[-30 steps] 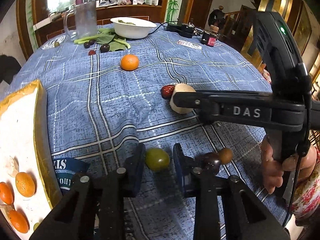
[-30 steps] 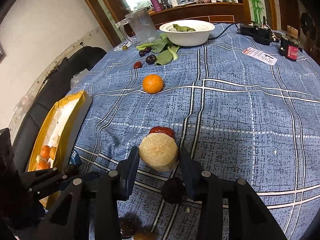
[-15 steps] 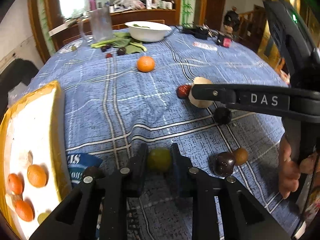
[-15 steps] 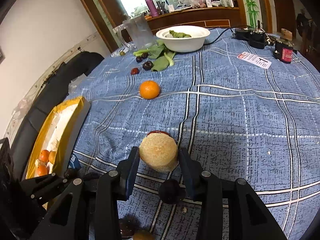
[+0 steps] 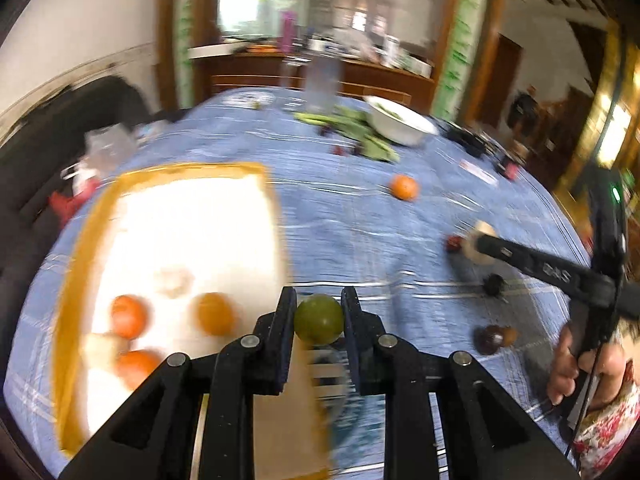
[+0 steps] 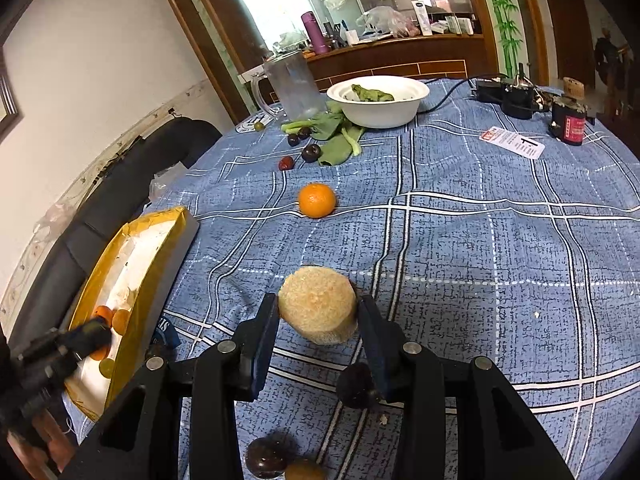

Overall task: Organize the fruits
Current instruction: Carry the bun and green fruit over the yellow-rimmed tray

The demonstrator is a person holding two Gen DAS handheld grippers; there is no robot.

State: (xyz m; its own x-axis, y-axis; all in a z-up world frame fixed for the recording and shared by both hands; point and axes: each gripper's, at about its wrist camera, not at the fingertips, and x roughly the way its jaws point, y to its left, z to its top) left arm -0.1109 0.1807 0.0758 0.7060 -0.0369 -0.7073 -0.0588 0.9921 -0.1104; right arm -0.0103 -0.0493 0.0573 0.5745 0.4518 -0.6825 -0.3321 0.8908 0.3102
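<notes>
Two grippers are in my views. My left gripper (image 5: 319, 320) is clamped on a small round green fruit (image 5: 319, 319), lifted clear of the blue plaid tablecloth (image 6: 460, 240) and hanging over the near right edge of the yellow-rimmed cardboard box (image 5: 80, 256), which holds small orange fruits (image 5: 128, 316) at its near end. My right gripper (image 6: 318, 314) has its jaws partly spread around a tan rough-skinned round fruit (image 6: 318, 304) near the tablecloth's front edge; I cannot tell whether the pads press it. One orange tangerine (image 6: 317, 199) sits mid-cloth.
</notes>
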